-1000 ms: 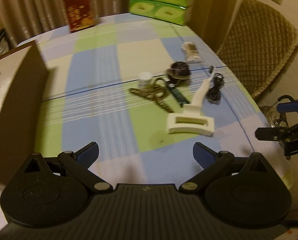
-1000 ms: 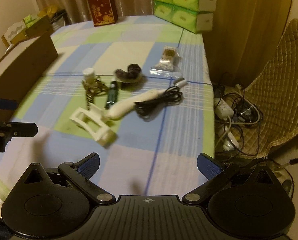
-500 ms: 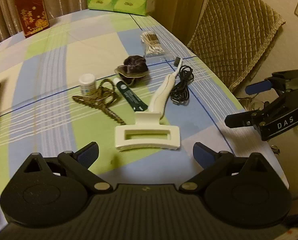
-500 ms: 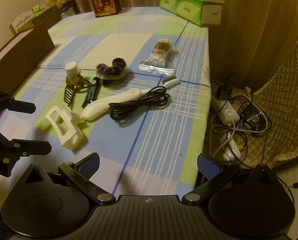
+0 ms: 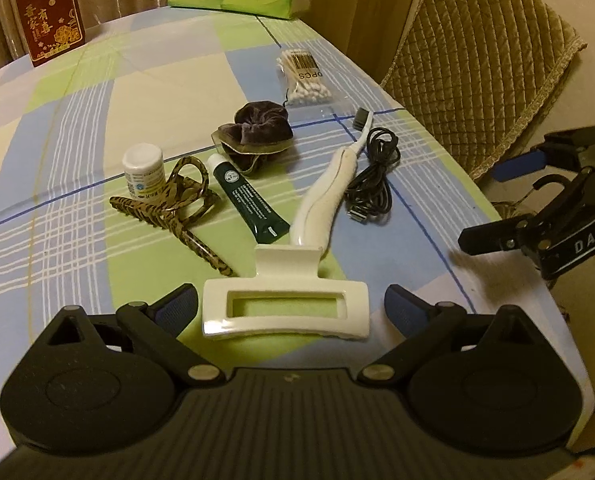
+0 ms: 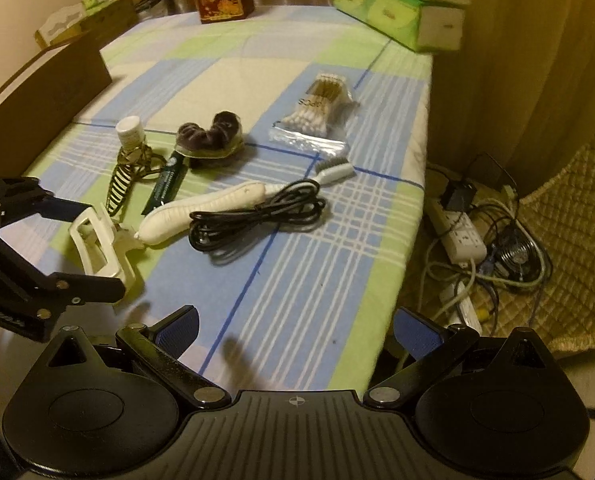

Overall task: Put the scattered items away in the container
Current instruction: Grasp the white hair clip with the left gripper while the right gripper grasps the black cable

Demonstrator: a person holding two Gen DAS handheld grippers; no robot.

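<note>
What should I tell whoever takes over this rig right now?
Left gripper: open, straddling the white hair claw, not yet closed on it.
Right gripper: open, holding nothing, hovering over the table's near edge.
Cardboard box: at the table's far left; its inside isn't visible.
Nothing visibly packed. Left on the cloth: white claw, leopard claw, bottle, green tube, scrunchie, toothbrush, cable, cotton swabs.

The left tongs (image 5: 285,312) stand wide open, 1 blue-padded fingertip on either side of the white hair claw (image 5: 285,306), which sits in the gap between them with neither pad touching it. They hang low over the counter (image 5: 97,140), pointing across it. The right tongs (image 6: 295,330) are also spread wide, gripping nothing, held to the right of the white hair claw and well apart from it, near the counter's right edge.
</note>
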